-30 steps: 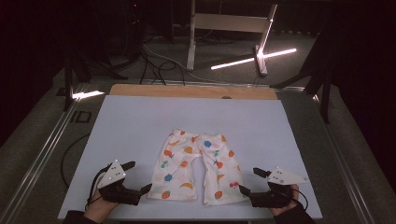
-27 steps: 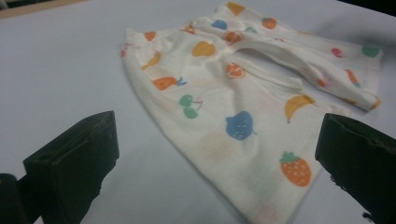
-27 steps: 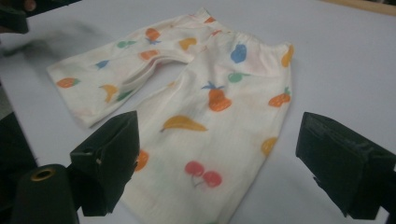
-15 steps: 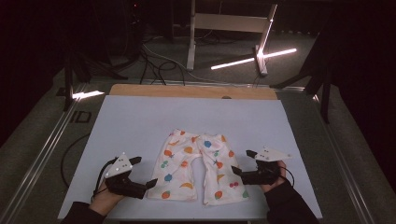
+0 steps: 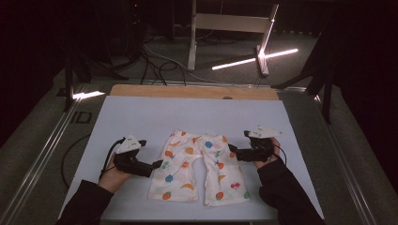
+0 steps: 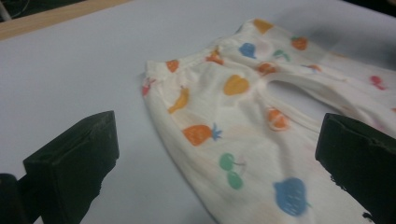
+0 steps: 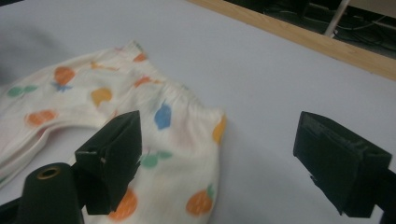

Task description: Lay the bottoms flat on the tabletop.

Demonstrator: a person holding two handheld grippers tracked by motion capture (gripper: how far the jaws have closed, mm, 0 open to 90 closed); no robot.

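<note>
I hold my left gripper [image 5: 157, 164] with its jaws spread wide, empty, just beside the left edge of the small cream cotton trousers printed with coloured fruit [image 5: 197, 166]. My right gripper [image 5: 231, 150] is also gaping and holding nothing, at the trousers' right edge near the waistband. The trousers lie flat, waistband away from me and legs toward me, in the near middle of the pale blue table mat [image 5: 141, 112]. To grip well, I judge each lower jaw should slide low along the mat under the side seam near the waistband, both sides level, before closing, so that both fabric layers are caught without bunching.
</note>
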